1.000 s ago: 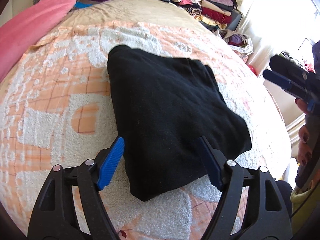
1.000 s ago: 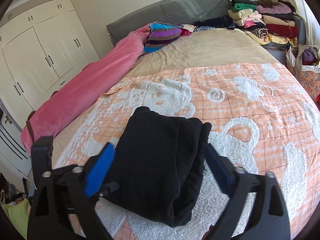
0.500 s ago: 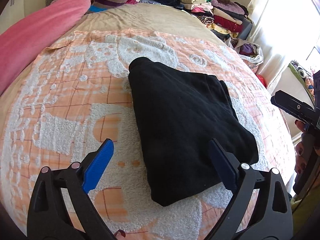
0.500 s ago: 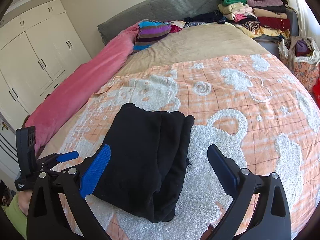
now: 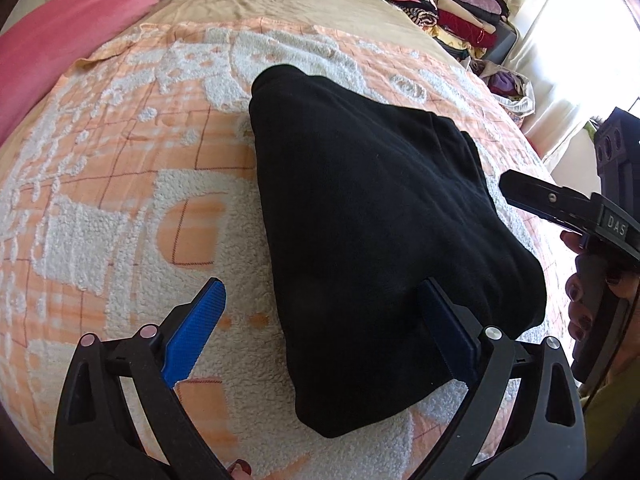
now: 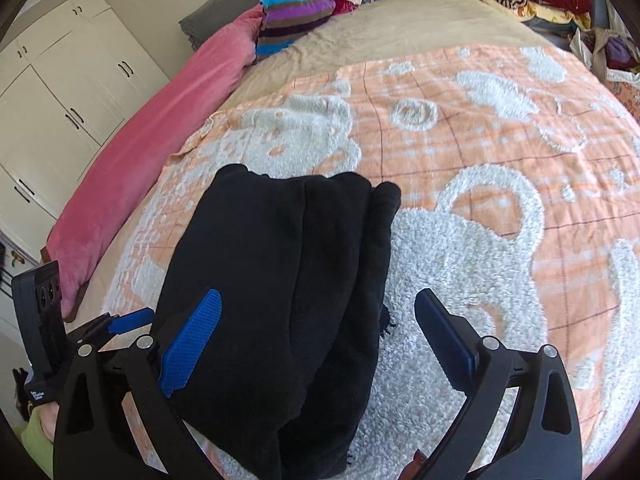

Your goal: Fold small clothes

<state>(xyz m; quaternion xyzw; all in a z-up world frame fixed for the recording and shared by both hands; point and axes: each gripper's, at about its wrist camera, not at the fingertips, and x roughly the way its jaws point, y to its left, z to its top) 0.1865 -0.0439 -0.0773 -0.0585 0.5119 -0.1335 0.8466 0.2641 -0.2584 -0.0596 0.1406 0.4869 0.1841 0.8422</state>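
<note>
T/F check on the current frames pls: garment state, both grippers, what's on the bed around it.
1. The black garment lies folded on the orange-and-white blanket. True.
2. The left gripper is shut on the garment. False: its jaws stand wide open, holding nothing.
3. The right gripper is open. True.
4. A pink blanket lies along the bed's edge on the wardrobe side. True.
5. The stacked clothes at the far end are all black. False: they are many colours, green, cream, pink and red among them.
</note>
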